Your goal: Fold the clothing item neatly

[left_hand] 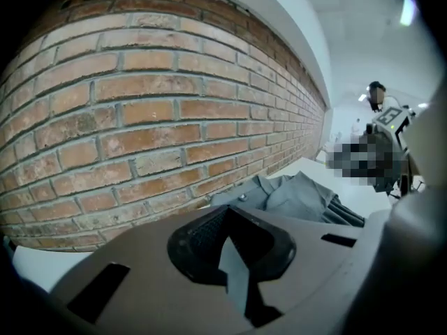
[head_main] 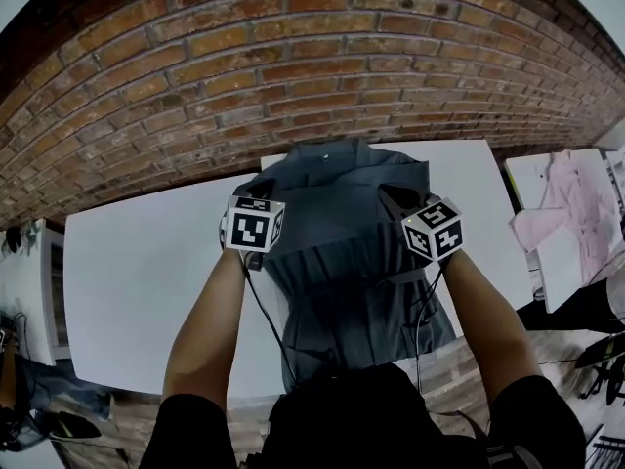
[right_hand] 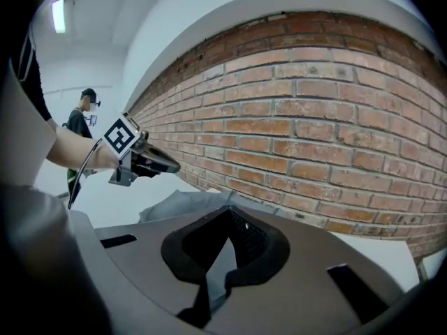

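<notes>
A dark grey pleated garment [head_main: 342, 252] is held up over the white table [head_main: 137, 272]. Its far part [left_hand: 300, 197] rests on the tabletop near the brick wall, and its near end hangs off the table's front edge toward me. My left gripper [head_main: 260, 199] is shut on the garment's left edge, and a strip of grey cloth [left_hand: 237, 278] shows between its jaws. My right gripper [head_main: 396, 199] is shut on the right edge, with cloth [right_hand: 213, 274] pinched between its jaws. The right gripper view also shows the left gripper [right_hand: 143, 162] above the garment [right_hand: 185, 204].
A brick wall [head_main: 293, 57] runs close behind the table. A second white table [head_main: 562, 252] at the right carries a pink garment [head_main: 571, 208]. A person [right_hand: 84, 117] stands far off in the right gripper view. Dark clutter [head_main: 39, 399] lies on the floor at the lower left.
</notes>
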Motion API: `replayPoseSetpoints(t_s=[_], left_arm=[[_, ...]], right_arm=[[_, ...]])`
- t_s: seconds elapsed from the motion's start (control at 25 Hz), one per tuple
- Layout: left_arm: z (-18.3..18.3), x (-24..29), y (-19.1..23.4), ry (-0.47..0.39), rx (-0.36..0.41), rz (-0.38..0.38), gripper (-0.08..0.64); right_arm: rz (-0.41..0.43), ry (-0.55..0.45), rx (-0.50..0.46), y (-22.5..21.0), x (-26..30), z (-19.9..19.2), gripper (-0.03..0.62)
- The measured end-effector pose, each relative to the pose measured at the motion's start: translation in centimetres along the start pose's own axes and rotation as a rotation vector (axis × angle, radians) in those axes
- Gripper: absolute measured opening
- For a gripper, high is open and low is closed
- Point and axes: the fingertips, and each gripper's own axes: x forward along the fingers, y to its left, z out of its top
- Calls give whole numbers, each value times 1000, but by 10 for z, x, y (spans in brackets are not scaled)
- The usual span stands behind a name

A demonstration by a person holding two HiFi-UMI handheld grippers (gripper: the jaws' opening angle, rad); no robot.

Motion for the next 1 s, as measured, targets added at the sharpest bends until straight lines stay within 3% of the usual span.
replayPoseSetpoints(t_s=[0.16,0.24,0.4,0.56,0.68,0.8,1.0], left_arm=[[16,38,29,20,-91,-34,-2],[17,60,35,41,-96,-68,-2],[10,101,31,66,-39,-149,-2],[-2,136,27,143,64,-178,19],[-10,155,26,200,125,-195,67],[-15,167,30,236,140,-199,117],[-25,181,38,301,121,-222,130]], right_arm=[[71,51,-6,-47,33,2,0],[98,72,5,-69,53,-1,0],[149,135,12,-104,93,-19,2],[201,205,-57,-117,128,-38,22],[247,251,-65,-122,148,-51,125],[274,293,-50,-128,165,-59,163],[331,368,-1,-131,187,-67,163]])
